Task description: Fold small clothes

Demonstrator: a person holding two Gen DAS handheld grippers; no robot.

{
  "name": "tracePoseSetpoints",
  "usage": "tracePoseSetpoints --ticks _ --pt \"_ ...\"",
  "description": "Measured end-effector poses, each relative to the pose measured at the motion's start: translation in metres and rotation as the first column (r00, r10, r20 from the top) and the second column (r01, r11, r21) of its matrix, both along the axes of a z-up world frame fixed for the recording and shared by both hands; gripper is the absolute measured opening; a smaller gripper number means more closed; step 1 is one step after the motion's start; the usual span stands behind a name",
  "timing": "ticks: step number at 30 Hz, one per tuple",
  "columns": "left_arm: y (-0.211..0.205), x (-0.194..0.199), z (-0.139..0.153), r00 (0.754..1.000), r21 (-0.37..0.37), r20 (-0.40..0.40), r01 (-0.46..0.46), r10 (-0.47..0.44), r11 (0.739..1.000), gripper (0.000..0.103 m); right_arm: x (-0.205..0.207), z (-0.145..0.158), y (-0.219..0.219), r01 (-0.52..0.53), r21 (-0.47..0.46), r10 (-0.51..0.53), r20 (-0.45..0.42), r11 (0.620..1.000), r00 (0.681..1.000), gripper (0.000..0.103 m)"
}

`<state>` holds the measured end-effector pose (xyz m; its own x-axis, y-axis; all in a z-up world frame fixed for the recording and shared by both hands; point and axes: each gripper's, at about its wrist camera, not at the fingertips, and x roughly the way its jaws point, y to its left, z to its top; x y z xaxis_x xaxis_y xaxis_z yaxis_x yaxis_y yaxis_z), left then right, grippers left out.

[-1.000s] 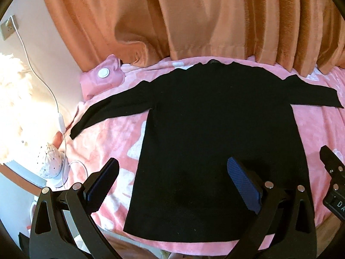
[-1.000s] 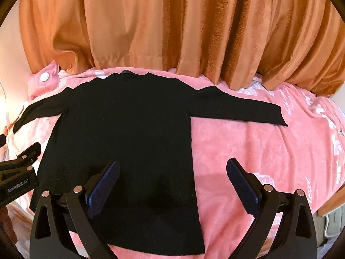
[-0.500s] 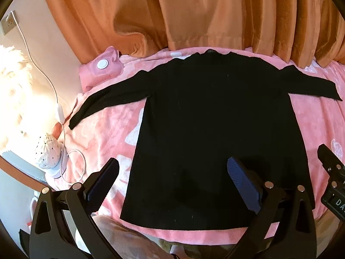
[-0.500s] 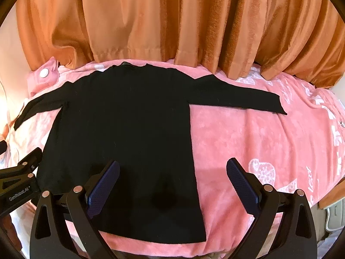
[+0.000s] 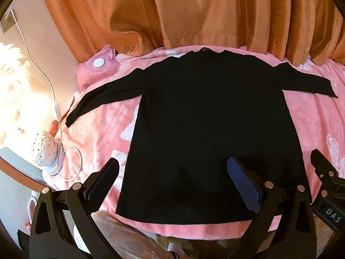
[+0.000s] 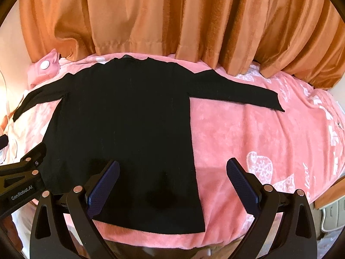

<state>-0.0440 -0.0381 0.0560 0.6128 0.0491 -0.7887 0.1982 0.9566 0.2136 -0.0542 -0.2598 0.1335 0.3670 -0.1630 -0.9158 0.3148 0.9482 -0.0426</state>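
Grippers [image 5: 172, 183] higher, curtain [image 5: 194, 10] behind.

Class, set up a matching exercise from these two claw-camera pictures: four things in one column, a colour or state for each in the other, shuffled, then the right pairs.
Things
1. sweater
2. blanket
3. curtain
4. right claw

Colour or state
A. orange, hanging
B. open, holding nothing
C. black, spread flat
D. pink, under the garment

Pairs: 1-C, 2-D, 3-A, 4-B

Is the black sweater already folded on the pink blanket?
No, the black sweater lies flat on the pink blanket with both sleeves spread out to the sides.
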Motion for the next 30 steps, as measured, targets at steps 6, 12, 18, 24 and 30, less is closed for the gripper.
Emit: tracePoseSetpoints --ticks 6,12,18,24,30 --pt "-0.002 -0.006 0.003 1.000 0.001 0.002 -0.001 0.001 1.000 0.098 -0.005 0.006 -0.001 0.005 0.005 -0.005 0.016 1.000 1.000 0.098" --pt "-0.004 -0.017 0.012 1.000 0.003 0.020 -0.001 0.001 1.000 0.098 -0.015 0.013 -0.004 0.020 0.020 -0.020 0.037 1.000 0.999 0.098" --pt "-0.003 -0.022 0.015 1.000 -0.008 0.027 0.004 -0.004 1.000 0.098 -0.024 0.017 -0.009 0.034 0.014 -0.034 0.046 0.999 0.998 0.098" --pt "-0.004 -0.008 0.008 1.000 -0.008 0.009 0.003 -0.002 1.000 0.098 -0.014 0.008 -0.012 0.038 0.009 -0.039 0.026 0.999 0.999 0.098" --pt "-0.006 0.007 -0.002 1.000 -0.011 -0.018 -0.006 0.006 1.000 0.098 -0.001 -0.004 -0.013 0.031 0.011 -0.031 0.003 0.999 1.000 0.098"
